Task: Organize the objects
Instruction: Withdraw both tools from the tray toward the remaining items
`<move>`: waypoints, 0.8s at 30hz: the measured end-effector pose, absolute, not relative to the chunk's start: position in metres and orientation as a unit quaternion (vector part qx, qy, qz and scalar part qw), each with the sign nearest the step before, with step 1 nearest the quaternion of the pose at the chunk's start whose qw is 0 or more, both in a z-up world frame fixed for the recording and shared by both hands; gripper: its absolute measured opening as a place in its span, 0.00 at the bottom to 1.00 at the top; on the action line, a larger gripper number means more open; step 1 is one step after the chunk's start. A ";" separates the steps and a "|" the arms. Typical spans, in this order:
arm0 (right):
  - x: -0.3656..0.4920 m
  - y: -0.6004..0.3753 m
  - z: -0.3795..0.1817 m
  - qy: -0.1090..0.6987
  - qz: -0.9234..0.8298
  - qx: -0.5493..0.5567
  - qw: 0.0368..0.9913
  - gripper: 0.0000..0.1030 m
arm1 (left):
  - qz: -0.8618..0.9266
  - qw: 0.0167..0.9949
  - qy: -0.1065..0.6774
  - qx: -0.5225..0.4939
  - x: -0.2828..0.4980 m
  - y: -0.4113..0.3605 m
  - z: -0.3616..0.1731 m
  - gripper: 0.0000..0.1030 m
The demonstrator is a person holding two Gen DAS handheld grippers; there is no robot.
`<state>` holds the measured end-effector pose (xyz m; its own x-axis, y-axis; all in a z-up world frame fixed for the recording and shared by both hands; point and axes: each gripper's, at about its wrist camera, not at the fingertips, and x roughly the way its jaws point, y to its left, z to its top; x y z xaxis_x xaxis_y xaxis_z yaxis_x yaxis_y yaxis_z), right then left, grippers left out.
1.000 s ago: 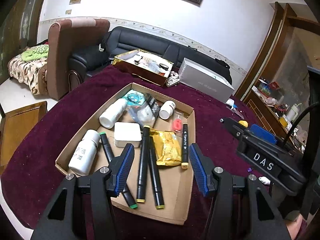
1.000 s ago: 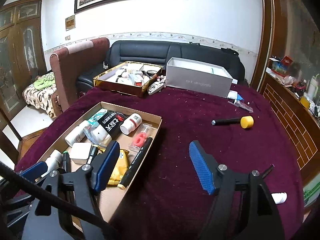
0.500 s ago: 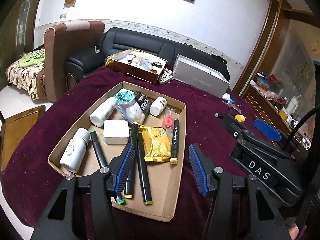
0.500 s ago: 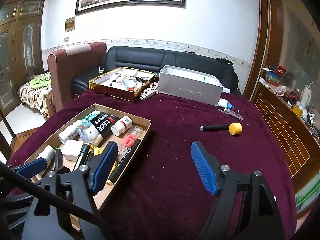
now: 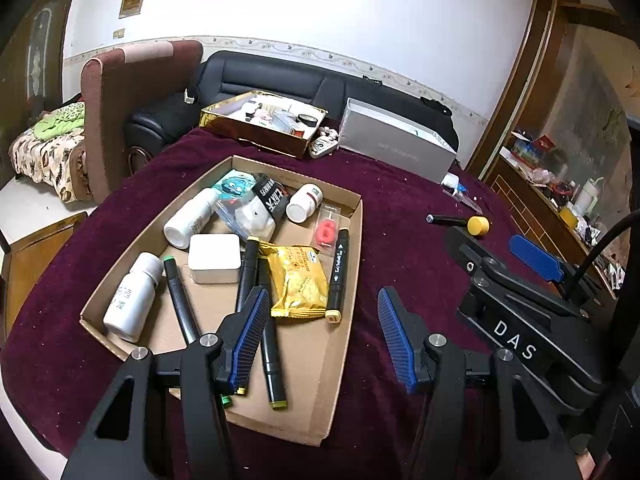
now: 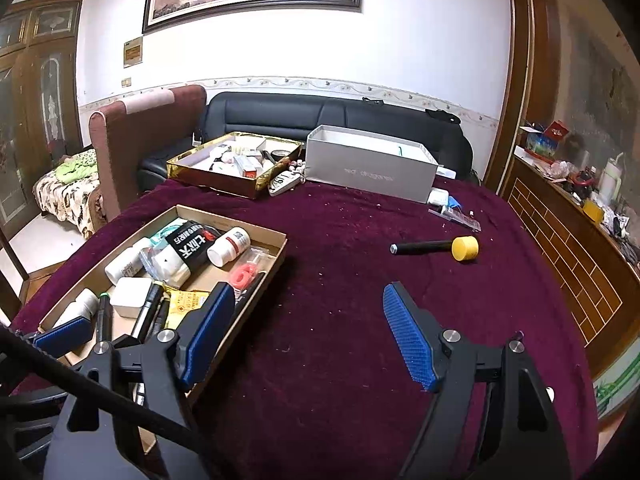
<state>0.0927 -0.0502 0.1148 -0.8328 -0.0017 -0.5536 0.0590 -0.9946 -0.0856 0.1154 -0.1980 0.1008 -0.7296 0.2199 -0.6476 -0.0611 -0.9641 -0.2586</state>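
The small hammer (image 6: 436,246) lies alone on the table's right side, handle pointing toward the cardboard tray (image 6: 256,292). The right tool (image 6: 310,330), spread and empty, is nearer; the left tool (image 5: 322,340), half-spread and empty, hovers over the tray's right edge

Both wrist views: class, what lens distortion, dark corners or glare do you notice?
Left wrist view: door frame bows, corners go black, sharp throughout. Right wrist view: picture frame curves, wall bright, mild sheen on the sofa, no blur.
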 end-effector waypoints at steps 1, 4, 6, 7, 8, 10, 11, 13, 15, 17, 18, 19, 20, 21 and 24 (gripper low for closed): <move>0.092 -0.049 0.114 0.048 -0.956 0.290 0.015 0.75 | 0.923 0.077 -0.109 -0.362 0.114 -0.196 0.100 0.49; 0.085 -0.038 0.110 0.041 -0.953 0.300 0.016 0.76 | 0.921 0.081 -0.101 -0.367 0.110 -0.187 0.099 0.49; 0.076 -0.023 0.108 0.026 -0.948 0.316 0.018 0.76 | 0.920 0.086 -0.095 -0.371 0.107 -0.180 0.099 0.49; 0.070 -0.014 0.106 0.017 -0.946 0.324 0.018 0.76 | 0.919 0.090 -0.091 -0.372 0.105 -0.175 0.099 0.49; 0.062 -0.003 0.104 0.006 -0.942 0.335 0.017 0.76 | 0.918 0.094 -0.086 -0.374 0.104 -0.171 0.098 0.49; 0.043 0.026 0.098 -0.021 -0.931 0.363 0.017 0.76 | 0.915 0.105 -0.079 -0.382 0.101 -0.161 0.095 0.49; 0.032 0.044 0.094 -0.039 -0.925 0.378 0.016 0.76 | 0.912 0.111 -0.076 -0.386 0.099 -0.156 0.093 0.49; 0.008 0.088 0.085 -0.083 -0.913 0.399 0.010 0.76 | 0.907 0.125 -0.071 -0.395 0.097 -0.147 0.088 0.49; -0.012 0.132 0.078 -0.122 -0.905 0.407 -0.009 0.76 | 0.901 0.137 -0.067 -0.405 0.093 -0.138 0.081 0.49; -0.030 0.169 0.071 -0.152 -0.898 0.412 -0.026 0.76 | 0.897 0.146 -0.061 -0.413 0.089 -0.130 0.076 0.49; -0.041 0.186 0.066 -0.161 -0.894 0.417 -0.032 0.76 | 0.894 0.150 -0.058 -0.418 0.087 -0.126 0.072 0.49; -0.049 0.197 0.063 -0.164 -0.892 0.420 -0.034 0.76 | 0.892 0.153 -0.055 -0.422 0.085 -0.122 0.070 0.49; -0.057 0.207 0.061 -0.164 -0.891 0.422 -0.038 0.76 | 0.889 0.157 -0.053 -0.427 0.082 -0.118 0.067 0.49; -0.066 0.215 0.059 -0.163 -0.890 0.423 -0.040 0.76 | 0.886 0.161 -0.051 -0.432 0.080 -0.115 0.064 0.49; -0.089 0.232 0.052 -0.174 -0.886 0.428 -0.043 0.76 | 0.880 0.167 -0.047 -0.442 0.073 -0.109 0.057 0.49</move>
<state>-0.0894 0.2316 0.0524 -0.6296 -0.0730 -0.7735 -0.2247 -0.9359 0.2712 0.0733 -0.1090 0.0573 -0.5542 0.3354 -0.7618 -0.2516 -0.9399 -0.2308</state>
